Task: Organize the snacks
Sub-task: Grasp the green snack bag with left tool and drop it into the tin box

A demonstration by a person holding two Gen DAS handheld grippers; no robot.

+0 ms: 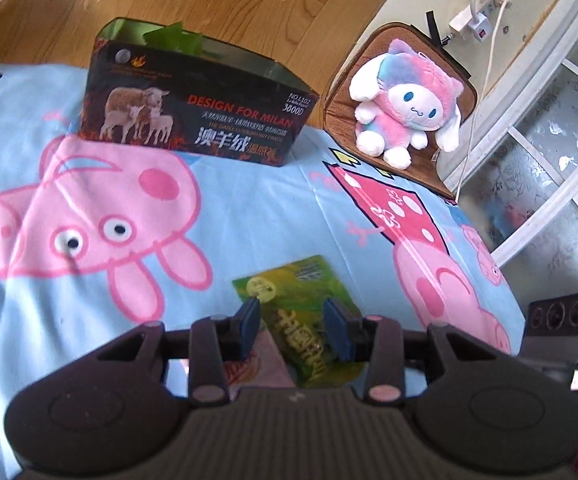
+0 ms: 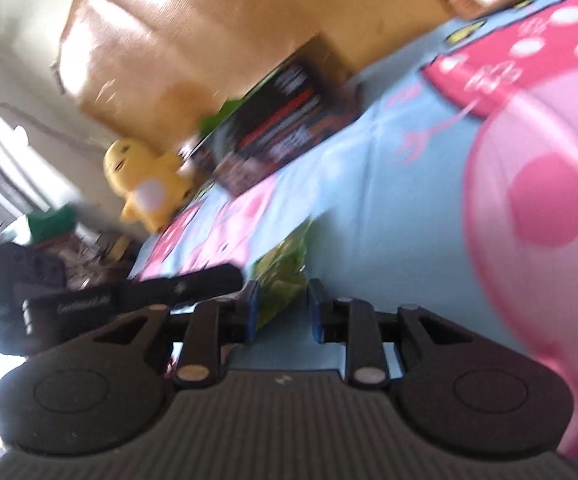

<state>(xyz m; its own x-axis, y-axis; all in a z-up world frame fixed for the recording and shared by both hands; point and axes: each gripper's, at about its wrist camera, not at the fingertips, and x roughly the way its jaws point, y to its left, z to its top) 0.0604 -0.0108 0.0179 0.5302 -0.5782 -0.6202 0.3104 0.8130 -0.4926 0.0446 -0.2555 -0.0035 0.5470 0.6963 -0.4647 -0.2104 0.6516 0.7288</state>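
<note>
Snack packet (image 1: 305,320), green and yellow, lies flat on the light blue bedsheet (image 1: 249,208) with pink cartoon pigs, near the front edge of the bed. In the left wrist view the left gripper (image 1: 295,330) hangs just over it with the jaws partly spread; the two blue pads stand on either side of the packet's middle and do not press on it. A second, pinkish packet (image 1: 257,364) shows partly under the left finger.

In the right wrist view, which is blurred and tilted, the right gripper (image 2: 283,308) is also partly spread. The green packet's edge lies close to its left pad, but whether it touches cannot be told.

Further back on the sheet stands an open black box (image 1: 193,104) with sheep printed on it and something green inside. Beside the bed a pink and white plush toy (image 1: 405,100) sits on a brown chair (image 1: 345,96).
</note>
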